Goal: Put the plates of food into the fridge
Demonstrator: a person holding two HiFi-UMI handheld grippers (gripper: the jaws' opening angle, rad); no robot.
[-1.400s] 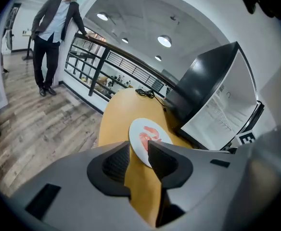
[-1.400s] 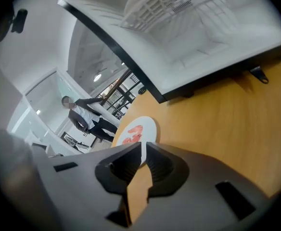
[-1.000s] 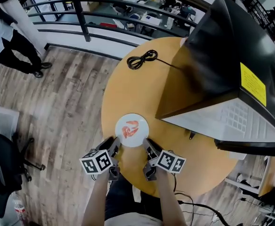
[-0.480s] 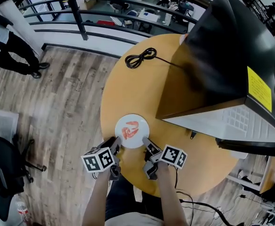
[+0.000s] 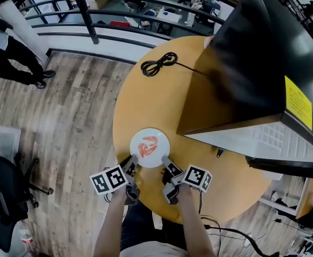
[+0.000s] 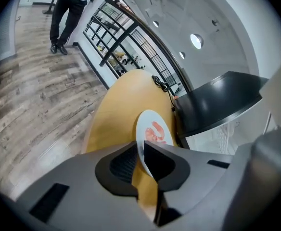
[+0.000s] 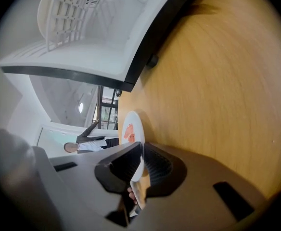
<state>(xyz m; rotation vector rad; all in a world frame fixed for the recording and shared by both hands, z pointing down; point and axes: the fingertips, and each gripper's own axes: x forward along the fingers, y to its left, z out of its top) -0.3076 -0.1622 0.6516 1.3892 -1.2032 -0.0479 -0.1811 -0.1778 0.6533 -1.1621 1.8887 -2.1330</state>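
We have the plate (image 5: 149,148) at the near edge of the round table (image 5: 146,95), held by its rim from 2 sides. It is a small, round, smooth white plate, and the food (image 5: 147,146) on it is a curled orange-red piece that looks glossy; we cannot tell what kind it is.

The left gripper (image 5: 130,166) has just been closing its jaws, and in the left gripper view they stand narrow on the plate's near-left rim, with the ribbed black pads (image 6: 122,163) on either side of the thin edge. The right gripper (image 5: 166,165) has also just been closing its jaws, and they pinch the near-right rim tightly. Each gripper carries a cube with black-and-white square markers.

The table has a matte, honey-coloured wood-grain top. To the plate's right, just beside it, stands the fridge (image 5: 253,52), a boxy black unit. A white plastic lining with a moulded grid (image 5: 266,135) shows along its lower edge. It bears 1 yellow label (image 5: 298,101), and its print is too small for us to read.

A black cable (image 5: 159,66) lies coiled at the table's far side. The floor (image 5: 65,116) has grey-brown planks. A dark metal railing (image 5: 87,9) runs behind the table, and a person (image 5: 6,42) stands at the far left.
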